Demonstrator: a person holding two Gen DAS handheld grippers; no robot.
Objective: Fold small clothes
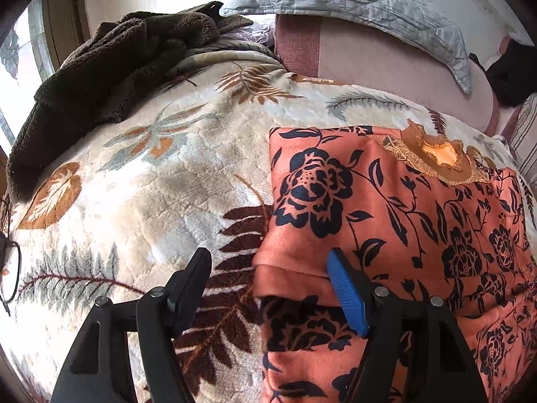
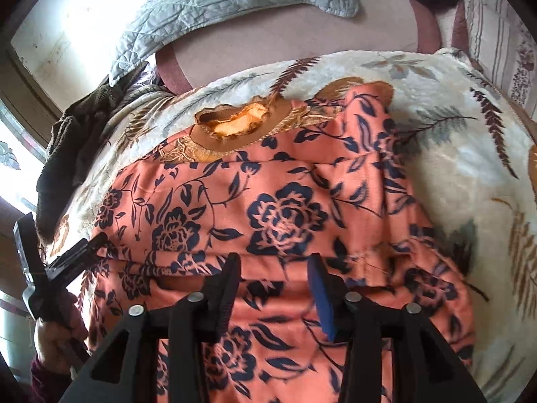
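**Orange floral garment flat on leaf-print blanket, both grippers open over it**

A cream plush blanket with brown, grey and orange leaf print (image 1: 141, 181) fills most of both views and lies under everything. Beyond the jaws, past the blanket's far edge, sits a dusty-pink upholstered headboard or cushion with darker pink bands (image 1: 386, 67), with a pale grey quilted cover (image 1: 352, 3) draped on top of it. Far ahead and left of the left jaws lies a crumpled dark brown fleece cloth (image 1: 110, 67) on the blanket.

The task item, a salmon-orange small garment with navy rose print and a tan ruffled neckline (image 2: 285, 201), lies spread on the blanket with the neckline at the far end from both pairs of jaws. A folded-over layer shows, its hem running crosswise just ahead of the right jaws.

The left gripper (image 1: 268, 288) has jaws standing wide apart, nothing pinched. Its blue-padded finger is over the garment's near-left folded edge; its black finger is over bare blanket. Contact with the cloth cannot be told.

The right gripper (image 2: 277, 292) has jaws parted and no cloth pinched between them; orange fabric lies below the gap. View is motion-blurred.

A hand (image 2: 55, 332) holds the left gripper's handle, far left of the right jaws.

Thin-framed spectacles (image 1: 10, 268) lie at the left edge, left of the left jaws.
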